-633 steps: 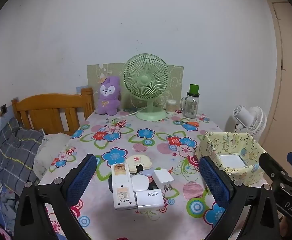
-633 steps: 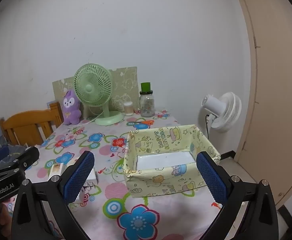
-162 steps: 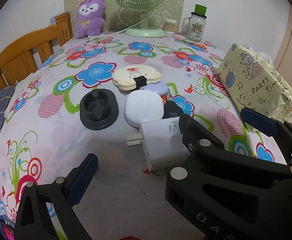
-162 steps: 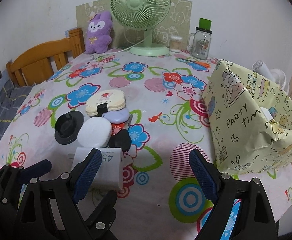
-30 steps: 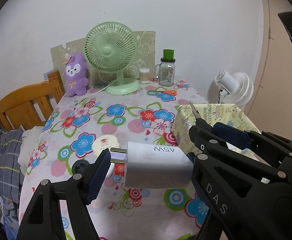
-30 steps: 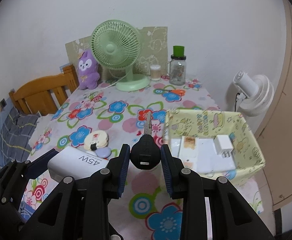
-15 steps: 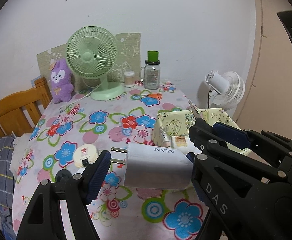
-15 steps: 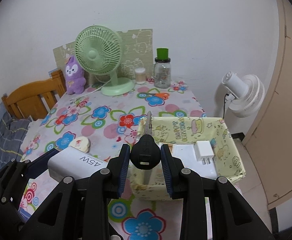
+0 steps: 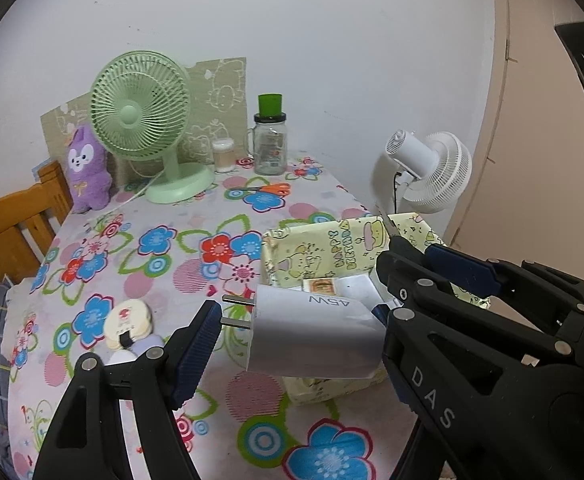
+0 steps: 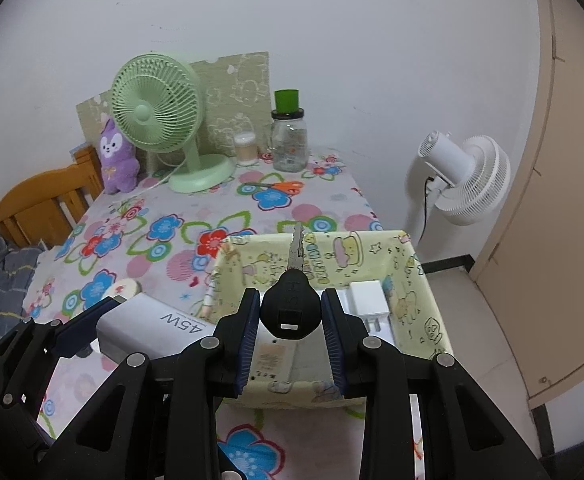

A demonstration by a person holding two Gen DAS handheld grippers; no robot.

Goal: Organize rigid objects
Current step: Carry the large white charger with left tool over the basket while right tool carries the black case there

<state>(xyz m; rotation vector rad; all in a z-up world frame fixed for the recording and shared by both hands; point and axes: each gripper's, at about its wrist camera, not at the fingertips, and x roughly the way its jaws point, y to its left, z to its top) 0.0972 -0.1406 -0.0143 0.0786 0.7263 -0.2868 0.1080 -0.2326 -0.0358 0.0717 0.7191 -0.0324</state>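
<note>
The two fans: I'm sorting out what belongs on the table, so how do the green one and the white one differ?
The green fan stands on the flowered table, while the white fan stands off the table by the wall. The green fan faces the camera, its grille front-on; the white fan is turned away, showing its motor housing. The white fan's cord is black, the green fan's pale. Both have round cage grilles.
</note>
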